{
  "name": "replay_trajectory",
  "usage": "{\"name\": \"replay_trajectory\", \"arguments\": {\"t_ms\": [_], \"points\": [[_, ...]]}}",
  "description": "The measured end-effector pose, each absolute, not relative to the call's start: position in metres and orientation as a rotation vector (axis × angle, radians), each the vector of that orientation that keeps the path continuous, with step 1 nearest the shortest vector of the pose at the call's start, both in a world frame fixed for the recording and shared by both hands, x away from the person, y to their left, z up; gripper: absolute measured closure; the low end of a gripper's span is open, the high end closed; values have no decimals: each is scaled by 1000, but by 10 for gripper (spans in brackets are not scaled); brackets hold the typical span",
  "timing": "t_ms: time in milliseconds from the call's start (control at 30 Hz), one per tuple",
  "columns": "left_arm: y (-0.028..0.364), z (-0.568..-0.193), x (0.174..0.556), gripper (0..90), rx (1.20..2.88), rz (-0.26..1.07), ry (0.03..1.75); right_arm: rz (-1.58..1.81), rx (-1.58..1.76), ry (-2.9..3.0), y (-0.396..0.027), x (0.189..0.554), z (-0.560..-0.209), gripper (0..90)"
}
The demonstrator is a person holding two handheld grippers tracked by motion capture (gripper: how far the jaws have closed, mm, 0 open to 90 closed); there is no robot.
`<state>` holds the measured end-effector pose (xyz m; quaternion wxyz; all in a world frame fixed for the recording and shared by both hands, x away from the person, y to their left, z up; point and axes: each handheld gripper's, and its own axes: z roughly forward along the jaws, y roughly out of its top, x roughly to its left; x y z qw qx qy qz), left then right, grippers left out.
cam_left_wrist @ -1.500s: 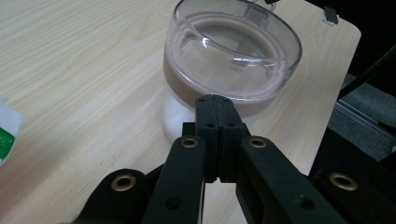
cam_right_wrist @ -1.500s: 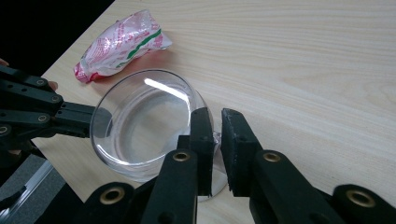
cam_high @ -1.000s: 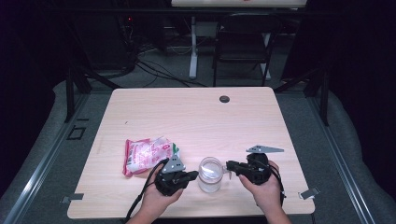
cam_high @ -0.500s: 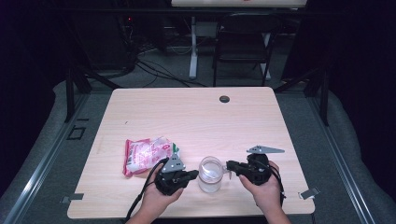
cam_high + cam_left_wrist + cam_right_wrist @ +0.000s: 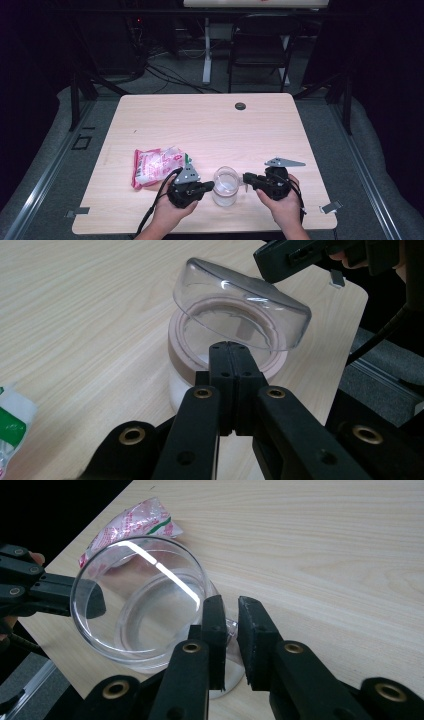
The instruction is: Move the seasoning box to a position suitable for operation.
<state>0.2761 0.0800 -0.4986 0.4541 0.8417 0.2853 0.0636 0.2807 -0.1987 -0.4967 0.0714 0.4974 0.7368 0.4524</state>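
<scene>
On the wooden table (image 5: 210, 125), near its front edge, the glass jar (image 5: 225, 192) stands between the two tools, its clear lid (image 5: 240, 310) tilted over the mouth, the left gripper (image 5: 206, 186) fully closed against the rim, and the right gripper (image 5: 230, 625), jaws just opening slightly, at the lid's edge.

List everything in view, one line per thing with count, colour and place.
jar: one, clear, near table edge between both tools
lid: one, clear, tilted open over the jar's mouth
snack packet: one, pink and white, left of the jar
table: one, light wood
round cap: one, dark, far table edge
chair: one, black, behind the table
left tool: one, black, shut, at the jar's rim
right tool: one, black, slightly open by the jar
</scene>
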Motion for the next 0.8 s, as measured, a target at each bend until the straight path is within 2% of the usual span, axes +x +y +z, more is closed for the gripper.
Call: {"name": "replay_trajectory", "arguments": {"t_ms": [167,333,800], "points": [[76,-495,277,900,2082,156,686,1343,1449,2237,-198,275,-496,770],[72,-490,279,900,2081,139,678,1333,1384,2256,-195,264,-489,674],[60,-476,284,865,2076,111,655,1292,1169,2319,-184,238,-480,490]]}}
